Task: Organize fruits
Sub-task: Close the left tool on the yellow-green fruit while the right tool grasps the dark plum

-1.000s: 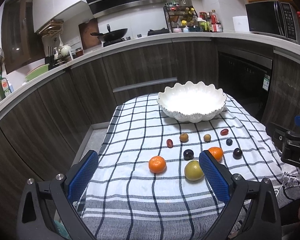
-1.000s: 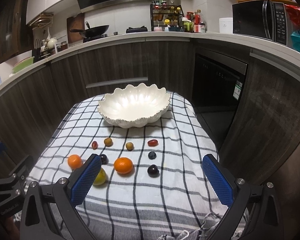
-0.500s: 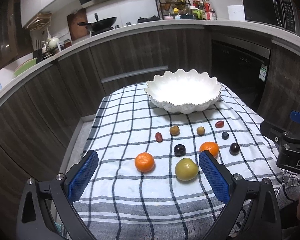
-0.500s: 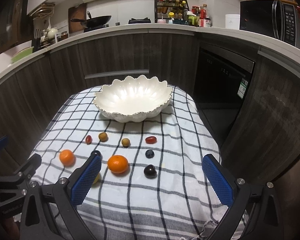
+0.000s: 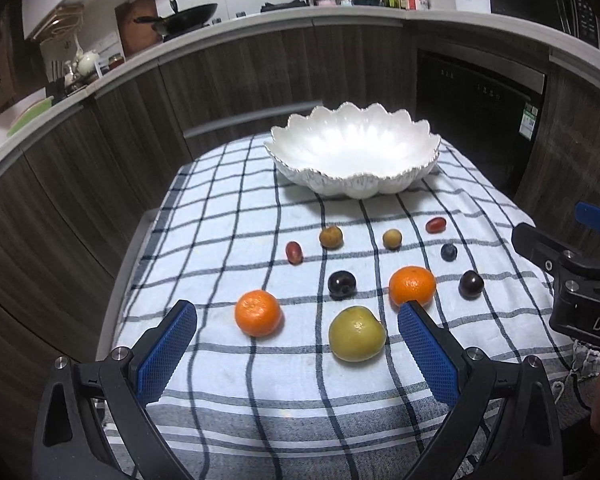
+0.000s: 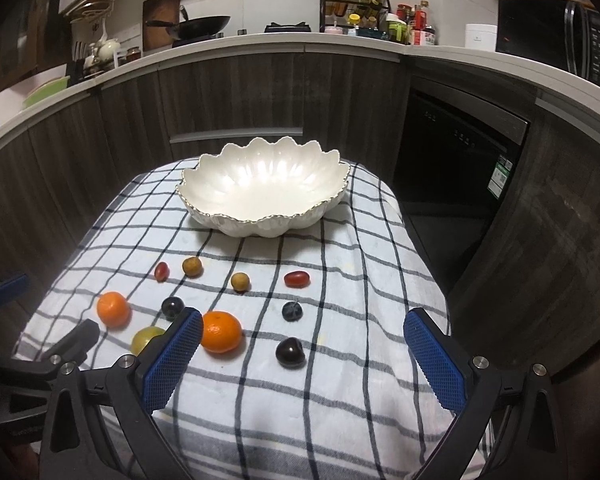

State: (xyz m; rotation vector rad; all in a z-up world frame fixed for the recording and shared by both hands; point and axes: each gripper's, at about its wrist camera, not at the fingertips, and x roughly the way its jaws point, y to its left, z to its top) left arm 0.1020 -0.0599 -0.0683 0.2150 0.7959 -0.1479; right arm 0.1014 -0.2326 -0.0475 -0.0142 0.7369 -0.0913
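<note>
Fruits lie loose on the checked cloth (image 5: 228, 216) that drapes your table, all in the middle and lower part of both views, in front of the bowl (image 5: 354, 152). That bowl is glossy white with a scalloped, shell-like rim, and it sits at the upper centre of the cloth with nothing in it.

Nearest you are two dimpled mandarins, the left mandarin (image 5: 258, 313) and the right mandarin (image 5: 412, 286), with a smooth yellow-green round fruit (image 5: 357, 334) between them and slightly lower. Above these sit a dark glossy plum (image 5: 341, 284) and a second dark plum (image 5: 471, 284) towards the right. A small matte blueberry (image 5: 448, 252) lies just above that one. The top row holds two oval red grapes, one at the left (image 5: 294, 252) and one at the right (image 5: 436, 225), with two dull brown round fruits (image 5: 331, 237) (image 5: 392, 238) between them.

Your left hand-held gripper (image 5: 297, 314) is spread wide, its blue cross-hatched pads flanking the left mandarin and the green fruit without touching either. Your right hand-held gripper (image 6: 303, 322) is equally wide, holding nothing, its left pad (image 6: 172, 360) overlapping the right mandarin's edge in the frame.
</note>
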